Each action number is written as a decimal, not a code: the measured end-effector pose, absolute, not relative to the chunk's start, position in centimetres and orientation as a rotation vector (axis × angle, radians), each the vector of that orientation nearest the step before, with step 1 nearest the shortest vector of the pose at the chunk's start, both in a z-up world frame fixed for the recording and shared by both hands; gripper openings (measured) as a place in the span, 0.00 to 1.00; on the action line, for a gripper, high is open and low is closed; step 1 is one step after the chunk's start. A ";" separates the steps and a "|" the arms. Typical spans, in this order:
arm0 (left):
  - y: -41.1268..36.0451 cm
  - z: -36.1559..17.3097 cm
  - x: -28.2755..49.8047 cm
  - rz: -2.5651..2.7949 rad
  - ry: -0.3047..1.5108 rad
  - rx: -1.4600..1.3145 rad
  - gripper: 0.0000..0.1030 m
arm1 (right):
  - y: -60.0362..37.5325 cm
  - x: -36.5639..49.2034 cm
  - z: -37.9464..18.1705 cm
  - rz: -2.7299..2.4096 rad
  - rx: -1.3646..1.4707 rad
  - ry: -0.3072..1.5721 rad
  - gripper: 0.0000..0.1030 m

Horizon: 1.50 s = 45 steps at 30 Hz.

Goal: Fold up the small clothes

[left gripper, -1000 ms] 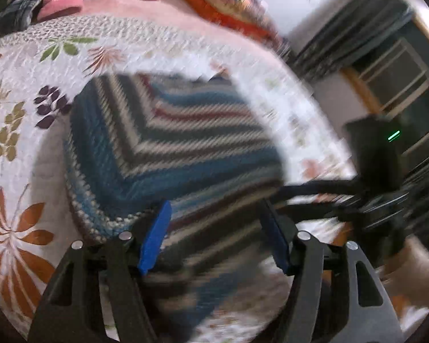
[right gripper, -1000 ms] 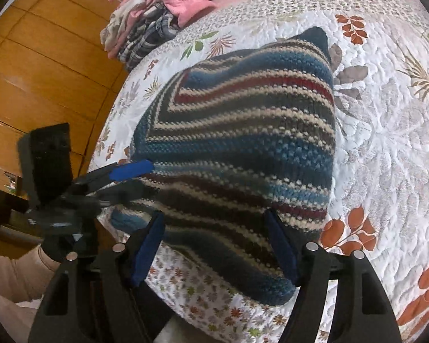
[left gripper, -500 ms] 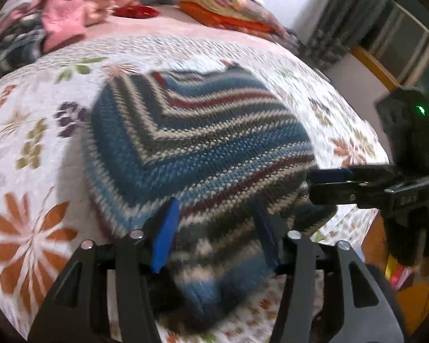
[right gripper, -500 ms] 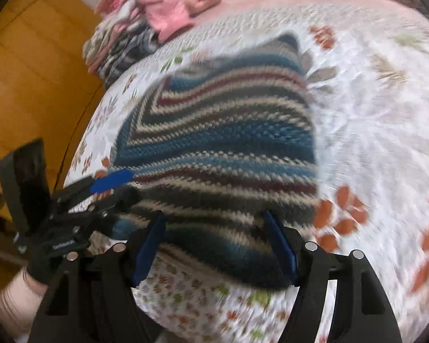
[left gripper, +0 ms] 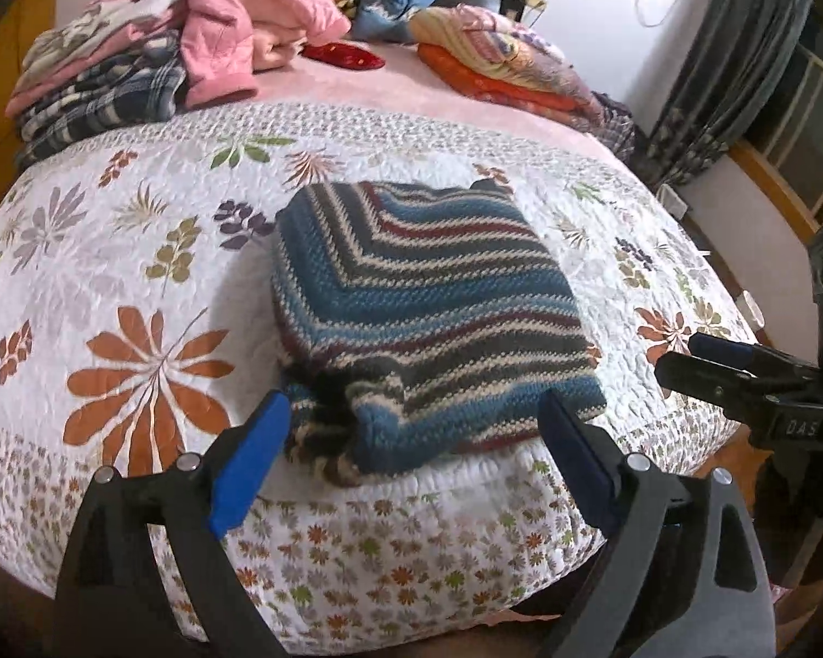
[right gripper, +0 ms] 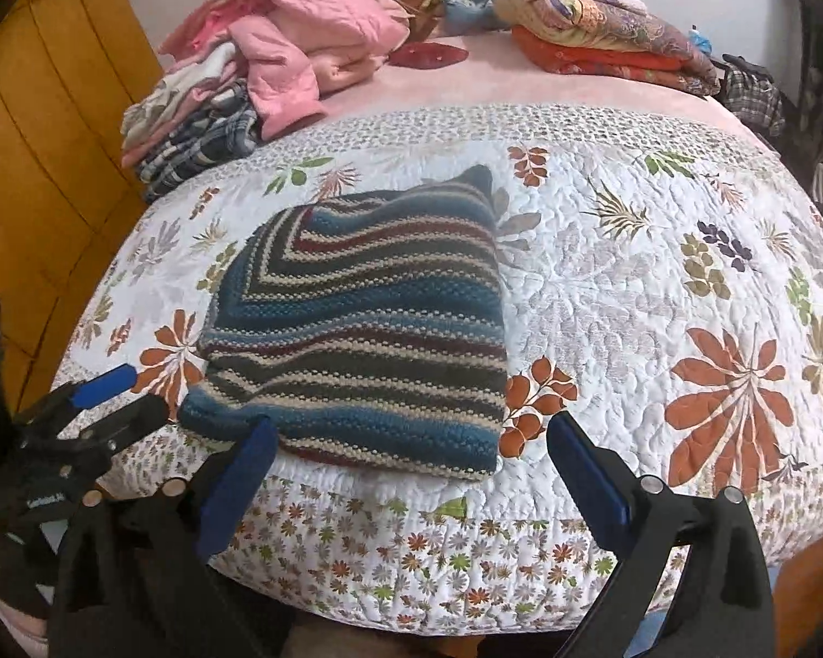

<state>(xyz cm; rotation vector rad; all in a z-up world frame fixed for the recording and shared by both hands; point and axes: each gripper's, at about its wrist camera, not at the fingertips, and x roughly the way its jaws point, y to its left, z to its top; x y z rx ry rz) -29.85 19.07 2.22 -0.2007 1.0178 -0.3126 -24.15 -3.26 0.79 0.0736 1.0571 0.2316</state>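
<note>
I see the folded striped sweater (left gripper: 428, 323) lying on the bed quilt (left gripper: 137, 252) just ahead of my left tool (left gripper: 414, 427) and right tool (right gripper: 411, 452), both released, fingers spread; its underside layers stay hidden.

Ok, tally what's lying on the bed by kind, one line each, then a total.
Folded striped knit garment: 1
Heap of unsorted clothes, pink jacket on top: 1
Stack of folded quilts: 1
Red pouch-like item: 1
Blue item by the headboard, kind unclear: 1
Total: 5
Both grippers, left and right, are open and hold nothing.
</note>
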 end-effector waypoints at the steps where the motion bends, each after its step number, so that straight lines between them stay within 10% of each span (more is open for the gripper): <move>1: 19.1 2.1 -29.8 -0.311 1.025 -0.205 0.88 | -3.0 -24.0 0.8 0.230 0.068 1.058 0.96; 45: 16.6 3.1 -28.9 -0.236 1.060 -0.105 0.89 | -1.4 -22.9 0.9 0.068 -0.083 1.068 0.96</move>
